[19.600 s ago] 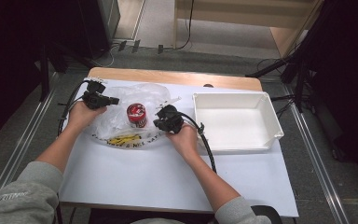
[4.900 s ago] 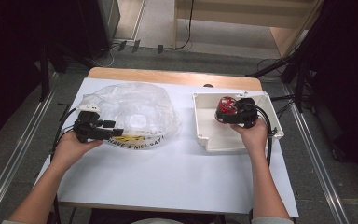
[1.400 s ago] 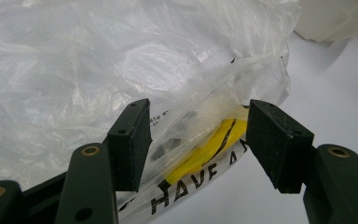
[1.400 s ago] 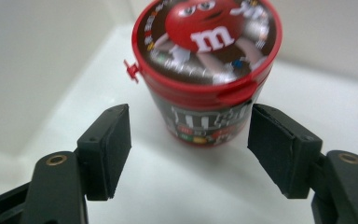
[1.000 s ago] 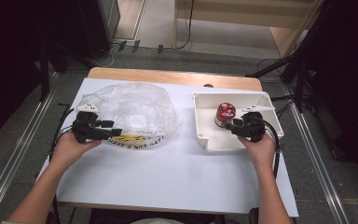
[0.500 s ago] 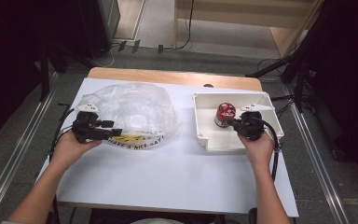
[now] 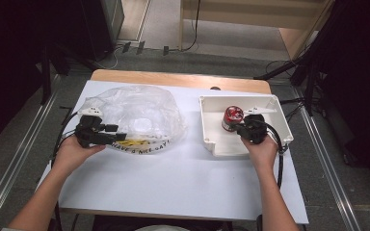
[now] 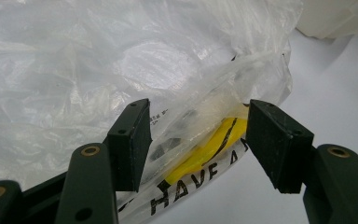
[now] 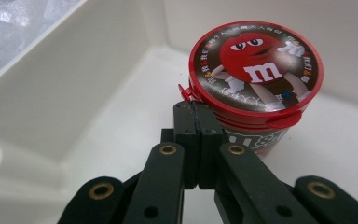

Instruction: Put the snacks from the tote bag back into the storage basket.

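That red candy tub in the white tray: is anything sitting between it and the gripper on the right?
No. The right gripper has its jaws shut together with nothing between them, tips right at the red candy tub, which stands upright in the white tray. Nothing else lies between them.

A white tabletop (image 7: 183, 178) lies on a table with a bare wooden strip (image 7: 180, 79) along its far edge. Grey carpeted floor (image 7: 173, 53) surrounds it, with metal rails (image 7: 14, 163) running past both side edges. Beyond the far edge stand a light wooden cabinet (image 7: 250, 24) and black cables (image 7: 192, 29); both far corners are dark.
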`<action>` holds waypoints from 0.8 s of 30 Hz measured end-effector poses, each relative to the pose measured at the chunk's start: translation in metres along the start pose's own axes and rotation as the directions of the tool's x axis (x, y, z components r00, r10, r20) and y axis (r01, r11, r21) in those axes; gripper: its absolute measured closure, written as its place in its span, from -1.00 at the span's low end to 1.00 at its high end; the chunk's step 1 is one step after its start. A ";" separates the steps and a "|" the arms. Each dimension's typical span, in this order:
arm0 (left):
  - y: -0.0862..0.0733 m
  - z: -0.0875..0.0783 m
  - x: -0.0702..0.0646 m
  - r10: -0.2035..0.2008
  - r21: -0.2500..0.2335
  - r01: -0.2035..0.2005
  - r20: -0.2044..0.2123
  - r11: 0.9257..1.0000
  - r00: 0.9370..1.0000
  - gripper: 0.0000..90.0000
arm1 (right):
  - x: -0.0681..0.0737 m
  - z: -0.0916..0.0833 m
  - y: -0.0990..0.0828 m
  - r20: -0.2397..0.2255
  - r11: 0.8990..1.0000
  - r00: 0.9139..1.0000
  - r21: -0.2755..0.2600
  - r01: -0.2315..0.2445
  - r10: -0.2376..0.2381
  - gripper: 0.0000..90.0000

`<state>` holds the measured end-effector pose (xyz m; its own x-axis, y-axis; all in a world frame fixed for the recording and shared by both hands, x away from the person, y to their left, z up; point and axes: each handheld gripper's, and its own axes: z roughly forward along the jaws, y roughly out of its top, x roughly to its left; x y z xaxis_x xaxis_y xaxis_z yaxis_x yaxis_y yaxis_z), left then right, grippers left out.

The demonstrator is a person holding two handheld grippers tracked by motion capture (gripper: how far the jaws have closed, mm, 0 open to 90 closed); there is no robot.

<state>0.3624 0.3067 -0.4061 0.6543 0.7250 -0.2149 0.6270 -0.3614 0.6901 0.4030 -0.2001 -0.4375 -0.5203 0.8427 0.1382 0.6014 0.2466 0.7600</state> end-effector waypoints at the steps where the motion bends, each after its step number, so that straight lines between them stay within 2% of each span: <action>1: 0.000 0.000 0.000 -0.001 -0.001 0.001 0.002 1.000 1.000 -0.08 | 0.001 0.001 0.000 0.001 1.000 1.000 -0.001 -0.003 0.003 1.00; 9: 0.000 0.000 0.000 -0.001 0.003 0.001 -0.001 1.000 1.000 -0.08 | 0.006 0.006 0.004 0.008 1.000 1.000 0.000 0.004 -0.004 1.00; 19: -0.001 -0.001 0.000 0.000 0.001 0.000 -0.001 1.000 1.000 -0.08 | 0.014 0.013 0.009 0.026 1.000 1.000 -0.021 -0.011 0.012 1.00; 24: -0.001 -0.001 0.000 -0.002 0.000 0.002 -0.002 1.000 1.000 -0.08 | 0.018 0.016 0.011 0.048 0.999 0.999 -0.028 -0.015 0.016 1.00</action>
<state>0.3610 0.3079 -0.4064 0.6524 0.7268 -0.2149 0.6281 -0.3597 0.6900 0.4100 -0.1747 -0.4372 -0.4805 0.8687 0.1199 0.5918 0.2204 0.7754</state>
